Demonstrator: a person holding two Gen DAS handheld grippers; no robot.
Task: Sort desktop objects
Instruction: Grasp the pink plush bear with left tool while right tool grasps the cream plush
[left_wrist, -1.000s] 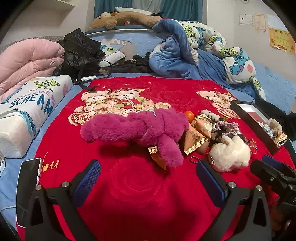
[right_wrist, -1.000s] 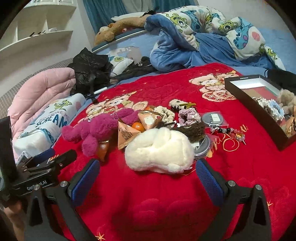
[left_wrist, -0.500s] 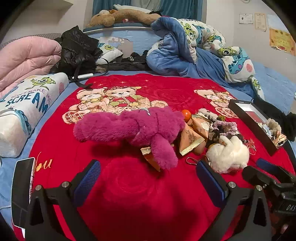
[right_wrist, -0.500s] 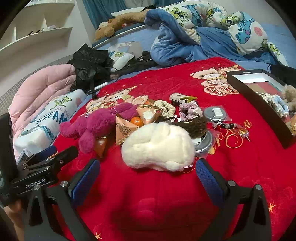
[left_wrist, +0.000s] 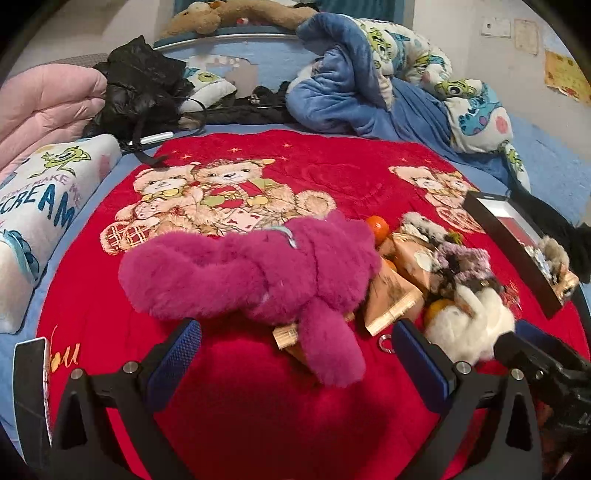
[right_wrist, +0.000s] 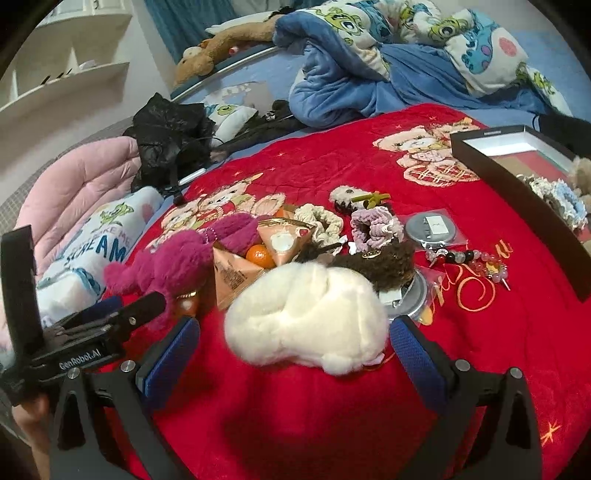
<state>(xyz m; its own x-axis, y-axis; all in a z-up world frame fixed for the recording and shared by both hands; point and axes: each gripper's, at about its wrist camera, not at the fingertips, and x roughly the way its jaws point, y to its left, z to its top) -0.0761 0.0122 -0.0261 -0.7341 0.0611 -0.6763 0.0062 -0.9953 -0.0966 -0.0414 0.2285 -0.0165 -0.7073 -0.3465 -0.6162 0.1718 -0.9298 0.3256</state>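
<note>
Magenta fur fills the middle of the left wrist view: the pink plush scarf (left_wrist: 251, 273) lies knotted on the red blanket (left_wrist: 258, 406), its long body running from left of centre across to the right, with one tail hanging down toward the lower centre. The left gripper (left_wrist: 295, 354) is spread wide and holds nothing; the tail drops right between its blue pads (left_wrist: 173, 354), so this toy sits straight ahead of it and very near. At the right edge the white plush (left_wrist: 469, 325) shows beside the other tool, and the black box (left_wrist: 517, 258) lies along the upper right.

In the right wrist view, the white plush (right_wrist: 306, 317) sits dead centre, just above the gap of the right gripper (right_wrist: 295, 354), whose jaws are also wide apart and empty. Its long axis runs left to right, roughly across the jaws. Behind it crowd triangular packets (right_wrist: 232, 273), an orange (right_wrist: 258, 256), scrunchies (right_wrist: 373, 225) and a bead bracelet (right_wrist: 465, 258). The black box (right_wrist: 517, 184), already holding a few soft things, lies at the right edge. I'd judge each arm has its own plush squarely in front; the right one is nearer the box.
</note>
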